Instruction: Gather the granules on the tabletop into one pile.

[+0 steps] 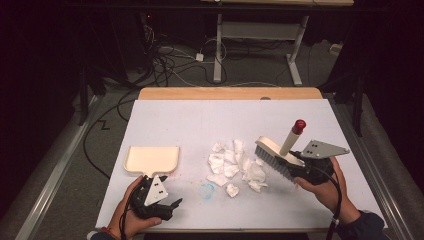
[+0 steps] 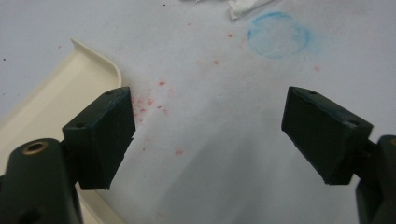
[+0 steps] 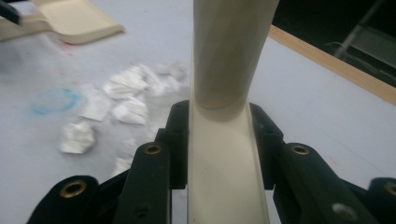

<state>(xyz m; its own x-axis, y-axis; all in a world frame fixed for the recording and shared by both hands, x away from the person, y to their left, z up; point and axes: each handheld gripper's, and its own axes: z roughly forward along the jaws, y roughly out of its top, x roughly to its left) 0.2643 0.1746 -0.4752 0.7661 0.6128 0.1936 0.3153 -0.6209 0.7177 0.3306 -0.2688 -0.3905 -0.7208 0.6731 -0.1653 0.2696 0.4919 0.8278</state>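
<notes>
Now, my right gripper (image 1: 292, 167) fingers clamp the brush (image 1: 276, 156) near the table's right edge | left gripper (image 1: 170, 205) fingers wide, empty, beside dustpan (image 1: 151, 159) | paper scraps (image 1: 235, 165) mid-table.

Right gripper (image 1: 295, 167) clamps brush (image 1: 276, 156) beside paper scraps (image 1: 235, 165); dustpan (image 1: 151, 160) left.

Lab, floor cables (image 1: 165, 65), adjustable desk (image 1: 260, 40)

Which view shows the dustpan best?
The high view: the whole dustpan lies flat, left of the paper scraps. The left gripper view catches one rim corner; the right gripper view shows it blurred at the top left.
</notes>
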